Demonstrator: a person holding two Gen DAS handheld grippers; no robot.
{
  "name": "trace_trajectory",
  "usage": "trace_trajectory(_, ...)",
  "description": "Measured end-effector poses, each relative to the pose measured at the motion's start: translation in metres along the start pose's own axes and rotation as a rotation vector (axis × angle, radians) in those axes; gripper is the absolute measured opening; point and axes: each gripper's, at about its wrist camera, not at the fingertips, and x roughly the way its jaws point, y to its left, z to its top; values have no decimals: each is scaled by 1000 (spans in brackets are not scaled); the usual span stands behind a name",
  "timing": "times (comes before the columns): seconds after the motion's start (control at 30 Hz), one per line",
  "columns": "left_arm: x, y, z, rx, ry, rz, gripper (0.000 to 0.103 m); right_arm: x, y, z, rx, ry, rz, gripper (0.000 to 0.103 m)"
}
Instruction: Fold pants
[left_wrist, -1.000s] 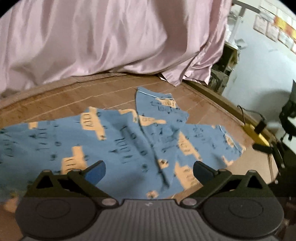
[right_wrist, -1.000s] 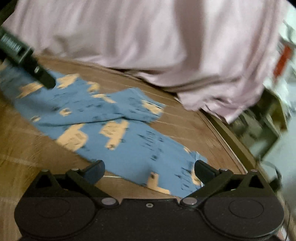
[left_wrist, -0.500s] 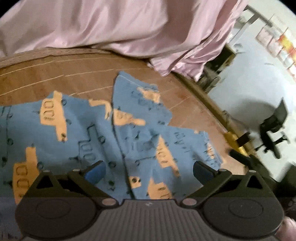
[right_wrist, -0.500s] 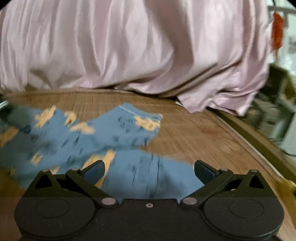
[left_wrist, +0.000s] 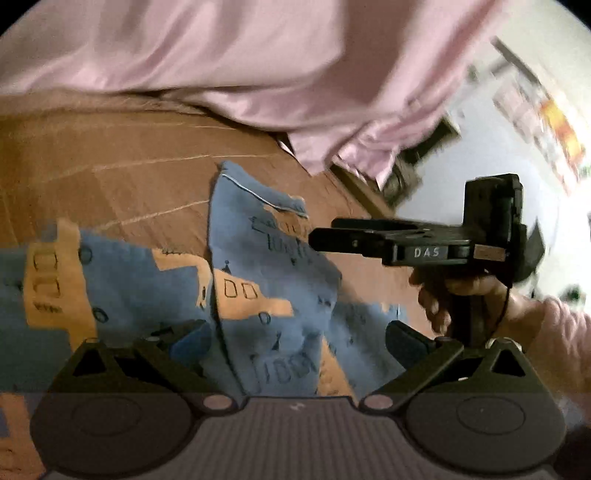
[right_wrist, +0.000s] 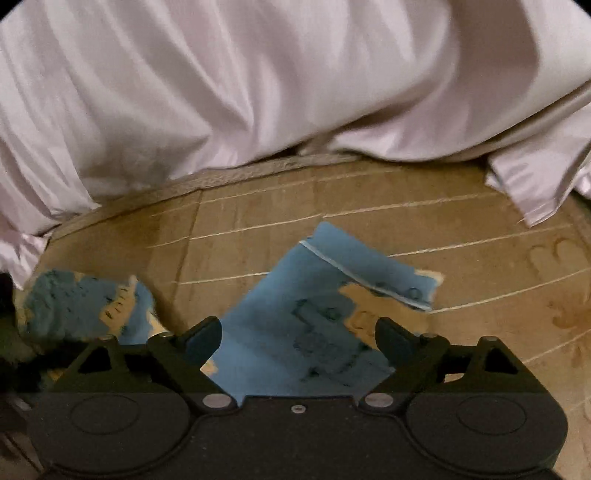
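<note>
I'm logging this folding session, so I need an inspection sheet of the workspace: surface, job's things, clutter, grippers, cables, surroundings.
Surface: brown woven mat with pale stitched lines, flat.
Job's things: blue pants with orange vehicle print, spread unfolded and rumpled; the white-stitched hem of one leg points toward the sheet.
Clutter: nothing seen.
Grippers: left gripper open above the pants, holding nothing; right gripper open over the leg, holding nothing; its black body shows in the left wrist view, gripped by the person's hand.
Cables: thin dark cable beside that hand.
Surroundings: pink satin sheet heaped along the mat's far edge; blurred room at right.
</note>
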Motion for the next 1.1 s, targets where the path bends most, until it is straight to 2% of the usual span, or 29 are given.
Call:
trace_trajectory(0.07,5,7,-6,-102,-40,-18,103,-2,12,13,-5,66,-17,91)
trace_trajectory(0.2,8,12,-19,-246,-133,-7,102,1,26,34,-6,151,-79,92)
trace_trajectory(0.3,3,15,-28,-286,-187,4,98,20,31,46,-39,177,-113,86)
trace_trajectory(0.33,4,14,-27,-284,-175,14,97,28,32,49,-39,172,-145,73)
trace_trajectory(0.37,5,14,-24,-280,-156,27,92,39,33,53,-30,160,-191,56)
trace_trajectory(0.43,1,17,-20,-312,-133,57,77,58,33,59,-2,156,-222,41)
trace_trajectory(0.5,1,27,-19,-404,-101,46,42,72,34,64,40,150,-241,41)
trace_trajectory(0.6,5,46,-26,-523,-82,28,27,85,39,69,72,172,-232,43)
trace_trajectory(0.67,7,46,-26,-516,-82,31,25,92,43,72,61,183,-306,54)
trace_trajectory(0.77,10,39,-22,-474,-66,50,26,98,38,76,119,169,-344,58)
trace_trajectory(0.97,13,37,-23,-473,-63,56,25,105,32,76,190,148,-395,60)
trace_trajectory(1.0,13,35,-22,-467,-61,62,24,105,31,76,193,140,-405,59)
trace_trajectory(1.03,14,33,-21,-461,-56,72,23,103,30,76,204,132,-416,53)
trace_trajectory(1.07,15,33,-21,-455,-46,82,16,102,30,75,210,123,-436,43)
trace_trajectory(1.1,15,32,-21,-453,-35,93,10,103,28,76,205,117,-446,38)
